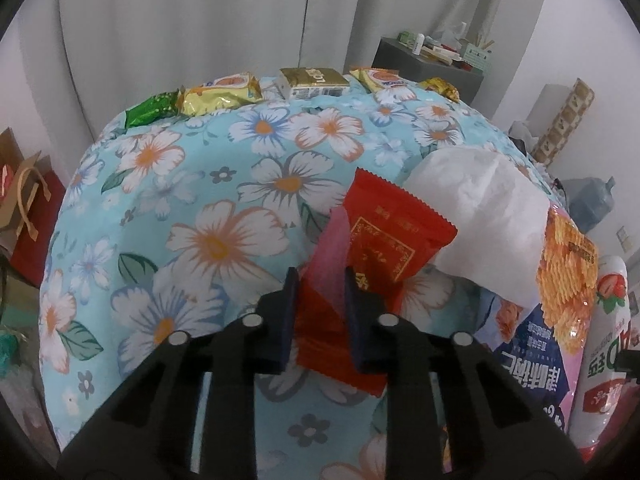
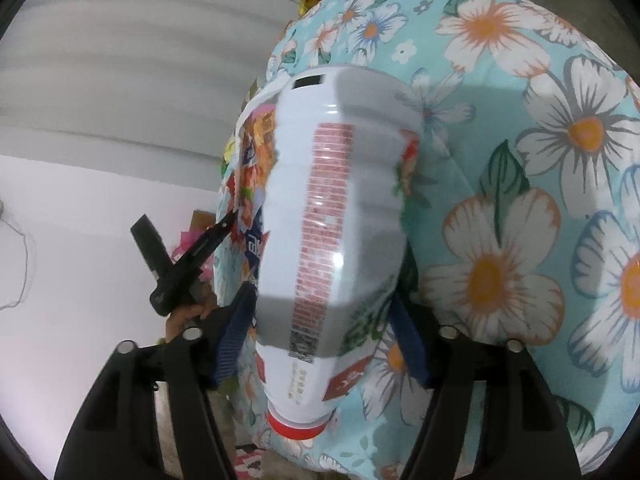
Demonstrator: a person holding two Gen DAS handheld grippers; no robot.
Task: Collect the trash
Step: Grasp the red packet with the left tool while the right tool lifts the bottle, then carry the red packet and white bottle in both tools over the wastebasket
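Observation:
A red snack wrapper [image 1: 384,224] lies on the flowered tablecloth [image 1: 180,200]; my left gripper [image 1: 320,280] is shut on its crumpled near end. Just right of it are a white tissue [image 1: 480,208] and a torn snack bag [image 1: 560,272] printed with crinkle fries. In the right wrist view my right gripper [image 2: 320,300] is shut on a white bottle [image 2: 340,200] with a red cap, one pad on each side of its lower body. The cap points toward the camera. The same bottle [image 1: 604,344] shows at the right edge of the left wrist view.
Along the table's far edge sit a green packet [image 1: 150,110], two gold snack packs [image 1: 220,94], a gold box [image 1: 312,80] and a small yellow packet [image 1: 440,88]. Paper bags [image 1: 24,208] stand on the floor at left. A grey cabinet [image 1: 432,64] and a water jug [image 1: 592,204] are beyond.

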